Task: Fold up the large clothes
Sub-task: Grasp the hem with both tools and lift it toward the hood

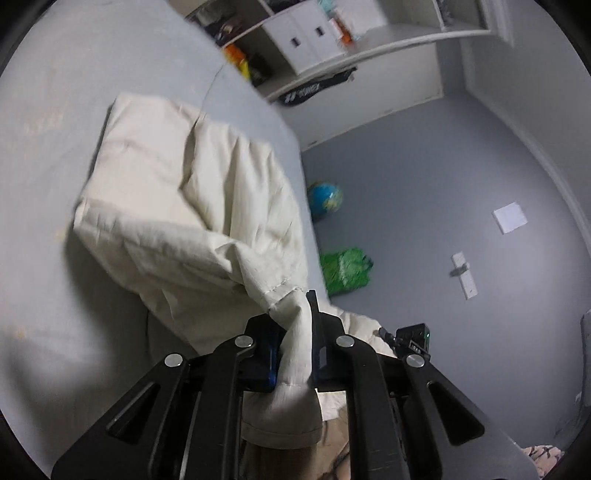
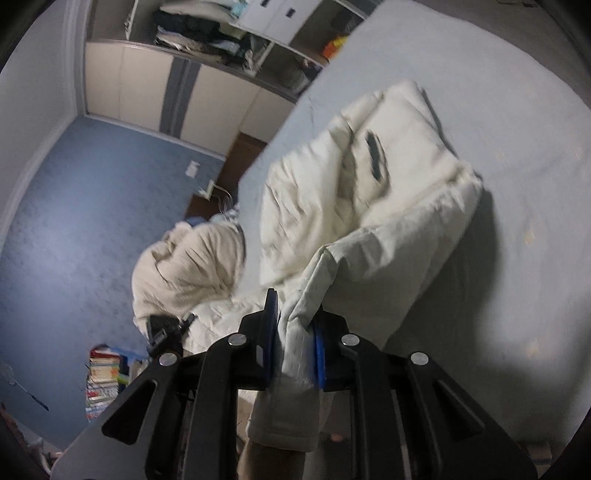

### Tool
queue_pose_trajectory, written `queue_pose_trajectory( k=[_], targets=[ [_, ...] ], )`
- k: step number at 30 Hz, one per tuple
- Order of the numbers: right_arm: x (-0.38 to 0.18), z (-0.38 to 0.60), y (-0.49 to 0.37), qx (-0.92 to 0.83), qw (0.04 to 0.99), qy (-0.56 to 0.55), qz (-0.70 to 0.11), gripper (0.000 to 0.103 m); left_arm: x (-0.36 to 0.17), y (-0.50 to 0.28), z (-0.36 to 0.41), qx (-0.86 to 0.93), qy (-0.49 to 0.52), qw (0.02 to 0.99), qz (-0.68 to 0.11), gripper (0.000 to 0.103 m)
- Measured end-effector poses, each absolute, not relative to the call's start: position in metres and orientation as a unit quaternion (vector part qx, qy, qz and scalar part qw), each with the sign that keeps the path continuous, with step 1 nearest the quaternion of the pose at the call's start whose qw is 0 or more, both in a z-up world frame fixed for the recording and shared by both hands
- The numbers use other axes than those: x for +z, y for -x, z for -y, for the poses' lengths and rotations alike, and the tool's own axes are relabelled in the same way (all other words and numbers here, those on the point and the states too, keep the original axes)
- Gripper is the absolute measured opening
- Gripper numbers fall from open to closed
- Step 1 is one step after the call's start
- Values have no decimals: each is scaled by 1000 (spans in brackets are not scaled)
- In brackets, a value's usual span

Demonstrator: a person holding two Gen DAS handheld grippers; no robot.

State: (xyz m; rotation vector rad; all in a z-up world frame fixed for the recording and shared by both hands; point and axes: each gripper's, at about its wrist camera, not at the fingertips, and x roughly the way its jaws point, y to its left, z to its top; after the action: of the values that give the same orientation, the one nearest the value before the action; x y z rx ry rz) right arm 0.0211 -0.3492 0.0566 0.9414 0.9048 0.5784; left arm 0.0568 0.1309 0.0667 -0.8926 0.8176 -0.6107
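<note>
A large cream padded garment lies partly folded on a pale grey bed. My left gripper is shut on a bunched edge of the garment and lifts it off the bed near the bed's side edge. In the right wrist view the same garment shows a dark pocket slit, and one part of it hangs over the bed's edge. My right gripper is shut on another edge of the garment, raised above the bed.
The blue-grey floor beside the bed holds a globe, a green bag and white papers. Open wardrobe shelves stand at the back. A stack of books sits on the floor.
</note>
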Motion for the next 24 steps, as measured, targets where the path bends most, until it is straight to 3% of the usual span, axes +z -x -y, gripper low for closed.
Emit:
queue_pose_trajectory(
  k=[11, 19, 24],
  targets=[
    [92, 366, -88, 272, 763, -483, -333, 14, 101, -96, -168, -277, 424, 805, -309, 11],
    [78, 385, -152, 235, 750, -538, -304, 13, 92, -141, -191, -258, 492, 781, -285, 11],
    [55, 389, -199, 207, 733, -575, -299, 14, 92, -175, -193, -240, 477, 798, -279, 11]
  ],
)
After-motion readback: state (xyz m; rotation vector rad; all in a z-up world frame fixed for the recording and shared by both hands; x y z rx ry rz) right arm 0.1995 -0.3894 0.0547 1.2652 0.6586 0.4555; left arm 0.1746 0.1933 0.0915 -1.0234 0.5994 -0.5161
